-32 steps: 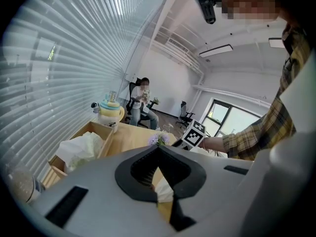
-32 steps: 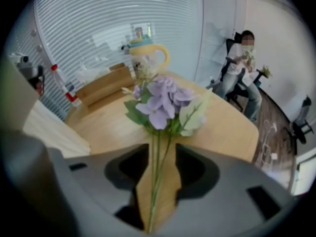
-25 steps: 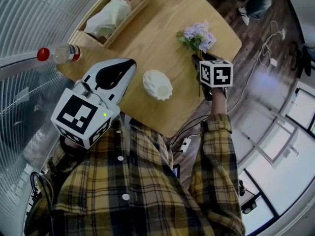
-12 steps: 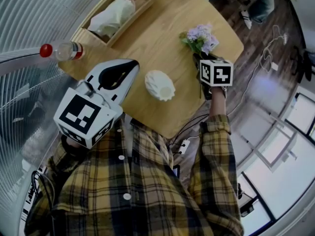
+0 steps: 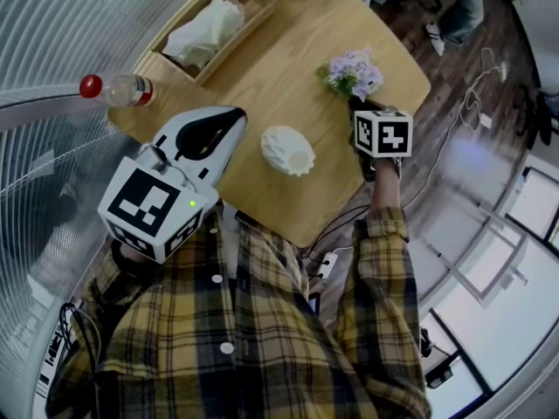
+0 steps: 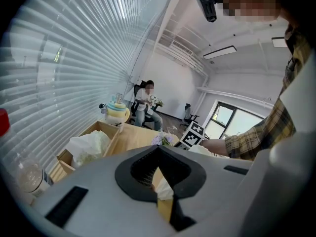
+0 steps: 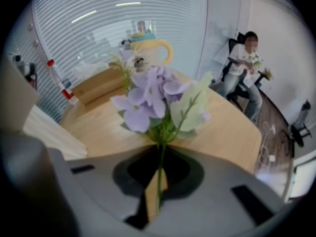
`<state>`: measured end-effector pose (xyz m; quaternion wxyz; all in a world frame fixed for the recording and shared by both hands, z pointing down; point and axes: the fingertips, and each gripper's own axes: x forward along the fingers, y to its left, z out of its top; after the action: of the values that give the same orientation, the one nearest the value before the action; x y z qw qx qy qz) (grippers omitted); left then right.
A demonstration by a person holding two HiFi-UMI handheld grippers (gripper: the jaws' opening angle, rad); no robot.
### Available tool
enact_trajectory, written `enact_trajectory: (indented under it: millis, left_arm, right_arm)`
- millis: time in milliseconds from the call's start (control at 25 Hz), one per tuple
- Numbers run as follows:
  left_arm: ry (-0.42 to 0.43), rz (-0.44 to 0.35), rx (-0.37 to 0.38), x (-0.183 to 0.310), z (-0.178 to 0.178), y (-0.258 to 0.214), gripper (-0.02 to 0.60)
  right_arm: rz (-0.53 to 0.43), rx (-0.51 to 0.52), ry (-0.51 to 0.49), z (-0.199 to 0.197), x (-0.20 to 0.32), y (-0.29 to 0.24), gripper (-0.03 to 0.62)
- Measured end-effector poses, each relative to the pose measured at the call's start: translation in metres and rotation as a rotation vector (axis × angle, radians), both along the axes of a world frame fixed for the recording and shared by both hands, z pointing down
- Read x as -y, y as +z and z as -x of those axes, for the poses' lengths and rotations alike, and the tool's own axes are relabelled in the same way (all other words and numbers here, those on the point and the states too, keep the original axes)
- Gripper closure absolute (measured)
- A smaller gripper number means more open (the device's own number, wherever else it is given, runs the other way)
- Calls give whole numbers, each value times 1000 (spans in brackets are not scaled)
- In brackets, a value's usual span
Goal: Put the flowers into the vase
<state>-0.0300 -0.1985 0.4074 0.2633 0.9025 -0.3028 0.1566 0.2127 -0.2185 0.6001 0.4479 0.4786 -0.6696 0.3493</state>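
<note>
A sprig of pale purple flowers (image 5: 352,71) with green leaves lies near the right edge of the wooden table (image 5: 262,85). My right gripper (image 5: 358,105) points steeply down at it, shut on the thin green stem (image 7: 160,164); the blooms (image 7: 153,95) stand just beyond the jaws. A white ribbed vase (image 5: 287,150) stands mid-table, between the two grippers. My left gripper (image 5: 231,115) hovers left of the vase, its jaws together with nothing in them. Past those jaws a bit of the vase (image 6: 165,189) shows.
A wooden box (image 5: 234,3) with crumpled white paper sits at the table's far left. A clear bottle with a red cap (image 5: 118,88) lies by the slatted wall. A yellow mug (image 7: 148,48) stands at the far end. A person sits beyond (image 7: 244,65). Cables (image 5: 476,85) cross the floor.
The head view shifts a little. Both grippers, the flowers and the vase keep their places.
</note>
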Motion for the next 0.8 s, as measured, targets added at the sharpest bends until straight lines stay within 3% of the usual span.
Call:
enact_trajectory:
  millis: [360, 800]
  left_arm:
    - [19, -34, -12, -3, 0, -11, 572]
    - [101, -104, -23, -14, -20, -29, 572]
  right_arm:
    - [-130, 75, 90, 5, 5, -40, 576]
    - [-477, 199, 120, 25, 18, -173, 576]
